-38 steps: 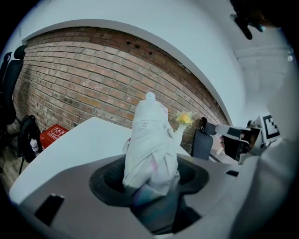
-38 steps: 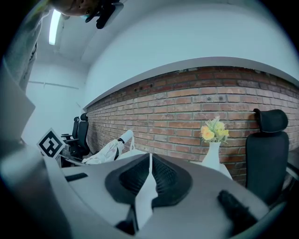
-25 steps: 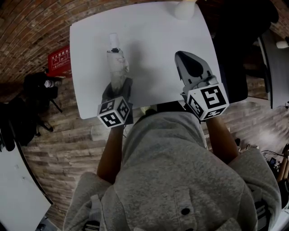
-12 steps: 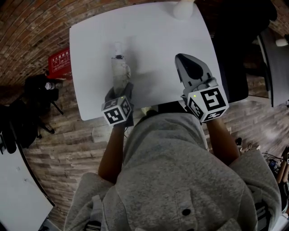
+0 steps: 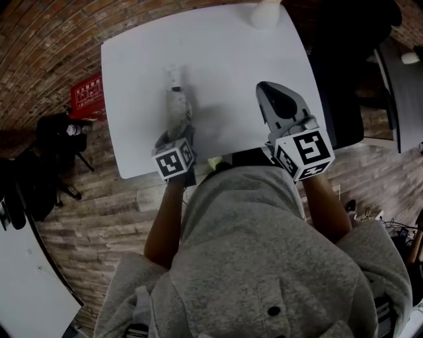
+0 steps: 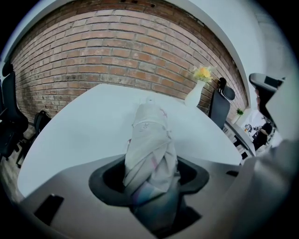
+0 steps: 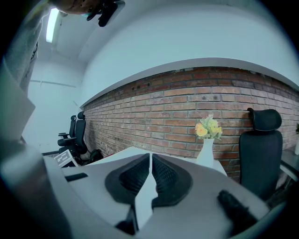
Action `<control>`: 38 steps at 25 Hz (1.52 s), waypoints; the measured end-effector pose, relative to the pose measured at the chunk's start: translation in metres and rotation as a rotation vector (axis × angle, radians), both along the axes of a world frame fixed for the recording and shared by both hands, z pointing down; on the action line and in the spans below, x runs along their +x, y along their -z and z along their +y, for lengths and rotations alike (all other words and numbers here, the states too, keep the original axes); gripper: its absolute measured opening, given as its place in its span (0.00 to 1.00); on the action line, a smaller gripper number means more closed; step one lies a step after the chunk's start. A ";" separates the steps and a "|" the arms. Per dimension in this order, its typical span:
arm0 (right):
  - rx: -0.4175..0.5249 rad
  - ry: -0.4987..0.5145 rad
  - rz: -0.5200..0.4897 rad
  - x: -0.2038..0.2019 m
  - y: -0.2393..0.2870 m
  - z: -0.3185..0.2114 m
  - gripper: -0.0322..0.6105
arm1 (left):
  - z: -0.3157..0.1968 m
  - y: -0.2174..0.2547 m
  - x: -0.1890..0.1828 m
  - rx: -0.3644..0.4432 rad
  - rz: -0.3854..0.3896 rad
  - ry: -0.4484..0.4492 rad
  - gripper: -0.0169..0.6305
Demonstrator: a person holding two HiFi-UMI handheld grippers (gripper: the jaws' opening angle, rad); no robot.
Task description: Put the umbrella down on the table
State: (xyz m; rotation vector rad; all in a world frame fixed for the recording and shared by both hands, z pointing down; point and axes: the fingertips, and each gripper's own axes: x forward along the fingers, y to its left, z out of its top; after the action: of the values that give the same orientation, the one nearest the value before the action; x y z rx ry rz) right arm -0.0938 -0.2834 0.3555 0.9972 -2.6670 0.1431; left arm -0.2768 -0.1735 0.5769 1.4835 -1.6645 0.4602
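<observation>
A folded pale umbrella (image 5: 176,104) lies lengthwise over the white table (image 5: 225,53), its tip pointing to the far edge. My left gripper (image 5: 178,133) is shut on the umbrella's near end; in the left gripper view the bundled cloth of the umbrella (image 6: 149,149) fills the gap between the jaws. My right gripper (image 5: 279,99) hovers over the table's right half. Its ribbed pads (image 7: 161,175) meet with nothing between them, so it is shut.
A white vase with yellow flowers (image 7: 207,140) stands at the table's far right corner (image 5: 266,13). A black office chair (image 7: 261,149) sits right of the table. A red box (image 5: 87,96) and dark bags lie on the wooden floor at the left.
My left gripper has sunk and tipped downward, carrying the umbrella closer to the table top. The right gripper has stayed in place.
</observation>
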 end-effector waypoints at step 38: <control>0.023 0.001 -0.014 0.008 0.006 0.025 0.10 | 0.006 0.143 0.005 0.396 -0.180 -0.012 0.44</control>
State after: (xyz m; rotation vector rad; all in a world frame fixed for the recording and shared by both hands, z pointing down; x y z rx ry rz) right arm -0.0858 -0.2586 0.3499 1.0060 -2.6872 0.1196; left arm -0.2720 -0.1680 0.4338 1.7790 -1.9722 0.2863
